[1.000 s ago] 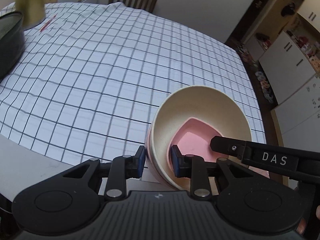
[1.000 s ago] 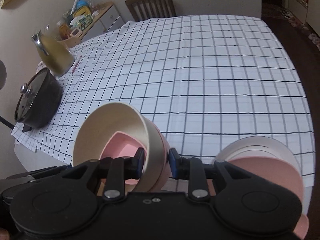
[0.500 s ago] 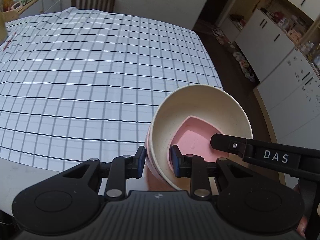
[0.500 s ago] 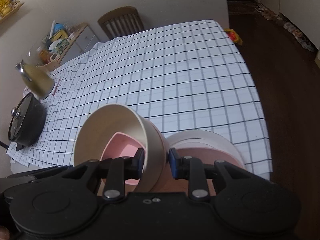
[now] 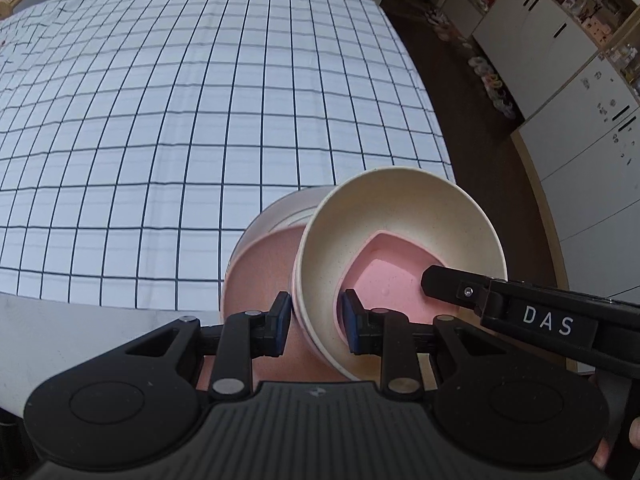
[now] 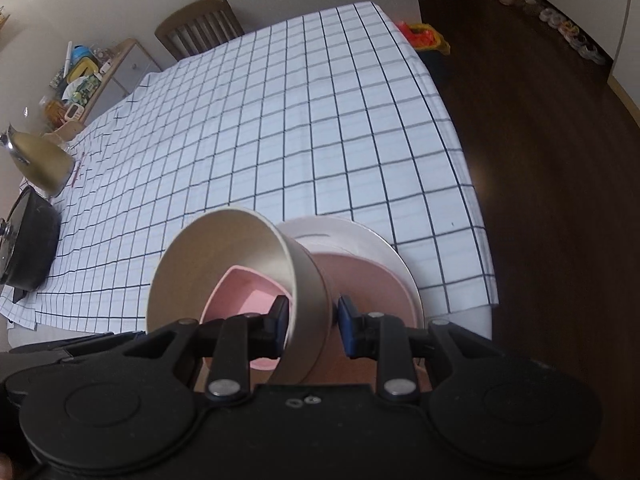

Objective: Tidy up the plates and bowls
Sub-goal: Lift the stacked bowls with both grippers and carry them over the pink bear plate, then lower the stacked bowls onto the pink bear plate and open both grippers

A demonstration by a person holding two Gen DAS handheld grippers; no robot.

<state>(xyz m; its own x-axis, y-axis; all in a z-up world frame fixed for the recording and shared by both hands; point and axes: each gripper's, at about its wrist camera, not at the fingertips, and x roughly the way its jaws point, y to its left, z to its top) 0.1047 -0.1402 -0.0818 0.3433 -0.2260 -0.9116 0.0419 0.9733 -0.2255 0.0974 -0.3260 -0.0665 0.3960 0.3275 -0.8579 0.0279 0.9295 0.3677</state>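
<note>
Left wrist view, from left to right: the checked tablecloth [image 5: 200, 120] is filling the left of the field. Right of centre the left gripper [image 5: 314, 322] is clamping the near wall of the cream bowl [image 5: 400, 216], one pad outside and one inside. A pink bowl [image 5: 384, 276] is nesting within the cream one. Both are hanging above a stack of plates [image 5: 260, 272], pink on white, which is lying at the table's near right corner. The right gripper's arm is entering from the far right, reaching into the bowl.

Right wrist view, from left to right: a black pot [image 6: 28, 240] and a kettle [image 6: 40, 160] are standing at the far left edge of the table. At centre the right gripper [image 6: 312, 322] is gripping the opposite wall of the same cream bowl, narrowly closed on it.

Likely risks: the bowls are tilting, so the loose pink one may be sliding out if the tilt grows. Each gripper is pinching only a thin rim, so uneven pulling between the two hands could be twisting the bowl free. The plates are sitting close to the table edge, so a hard or off-centre landing could be pushing them off.

Pose: both hands are pointing their grippers steeply downward, side by side over the stack.
</note>
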